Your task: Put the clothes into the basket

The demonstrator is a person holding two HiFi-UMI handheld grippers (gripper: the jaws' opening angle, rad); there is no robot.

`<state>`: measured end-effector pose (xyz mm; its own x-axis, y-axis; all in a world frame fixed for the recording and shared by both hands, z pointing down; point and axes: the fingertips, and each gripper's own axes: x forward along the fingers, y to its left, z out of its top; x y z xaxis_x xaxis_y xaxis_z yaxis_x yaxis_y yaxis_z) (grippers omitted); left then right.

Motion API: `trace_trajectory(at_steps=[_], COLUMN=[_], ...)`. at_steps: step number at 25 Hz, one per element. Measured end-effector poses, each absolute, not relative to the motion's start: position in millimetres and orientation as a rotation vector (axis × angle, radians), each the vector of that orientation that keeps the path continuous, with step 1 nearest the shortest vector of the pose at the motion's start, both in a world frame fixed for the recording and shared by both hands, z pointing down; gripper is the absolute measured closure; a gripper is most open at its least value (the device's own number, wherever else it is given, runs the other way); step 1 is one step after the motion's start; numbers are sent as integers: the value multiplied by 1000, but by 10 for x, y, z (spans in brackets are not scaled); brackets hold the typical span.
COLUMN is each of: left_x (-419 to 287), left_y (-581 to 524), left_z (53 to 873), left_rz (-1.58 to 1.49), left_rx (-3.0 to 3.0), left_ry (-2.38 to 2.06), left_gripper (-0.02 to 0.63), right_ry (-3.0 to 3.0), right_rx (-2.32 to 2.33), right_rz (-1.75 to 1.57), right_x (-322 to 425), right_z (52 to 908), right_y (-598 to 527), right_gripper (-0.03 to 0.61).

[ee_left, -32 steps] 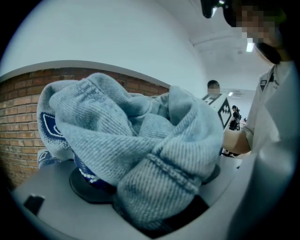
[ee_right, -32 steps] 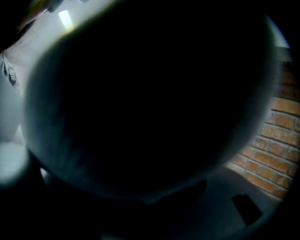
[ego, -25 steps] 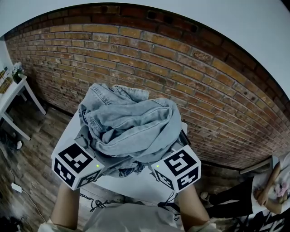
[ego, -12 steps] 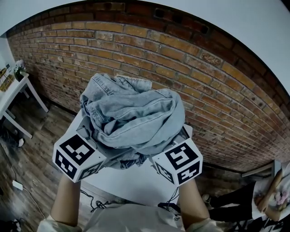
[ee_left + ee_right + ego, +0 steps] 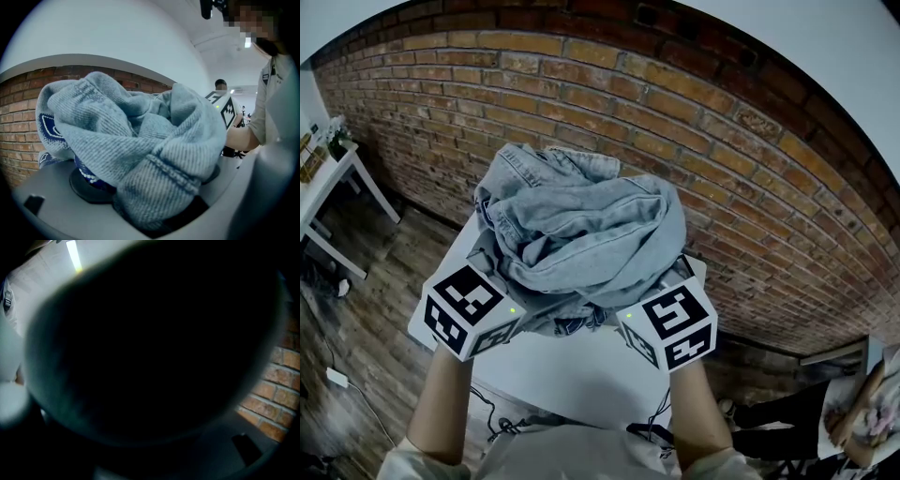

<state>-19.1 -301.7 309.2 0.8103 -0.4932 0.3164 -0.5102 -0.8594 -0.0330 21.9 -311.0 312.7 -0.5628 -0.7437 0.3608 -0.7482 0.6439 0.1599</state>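
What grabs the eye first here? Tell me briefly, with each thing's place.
A big crumpled denim bundle fills the middle of the head view, held up above a white table between the left gripper and right gripper. Behind it runs a red brick wall. The right gripper view is almost wholly dark, with something blocking its lens.

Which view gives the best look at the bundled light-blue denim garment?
The head view: the whole light-blue denim garment shows, bunched over the white table. The left gripper view shows only close folds; the right gripper view is almost wholly dark, no cloth detail.
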Motion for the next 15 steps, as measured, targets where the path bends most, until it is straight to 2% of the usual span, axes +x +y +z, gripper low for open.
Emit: trace_trajectory(at_steps=[15], left_x=[-101], left_y=[-3496], left_z=[3858], left_rz=[538], left_rx=[2883], left_ry=[-775], left_gripper=[140], right_ry=[-2457], right_rx=[1198], right_rz=[130], right_x=[323], right_z=[3909], right_y=[-3584], right_gripper=[342])
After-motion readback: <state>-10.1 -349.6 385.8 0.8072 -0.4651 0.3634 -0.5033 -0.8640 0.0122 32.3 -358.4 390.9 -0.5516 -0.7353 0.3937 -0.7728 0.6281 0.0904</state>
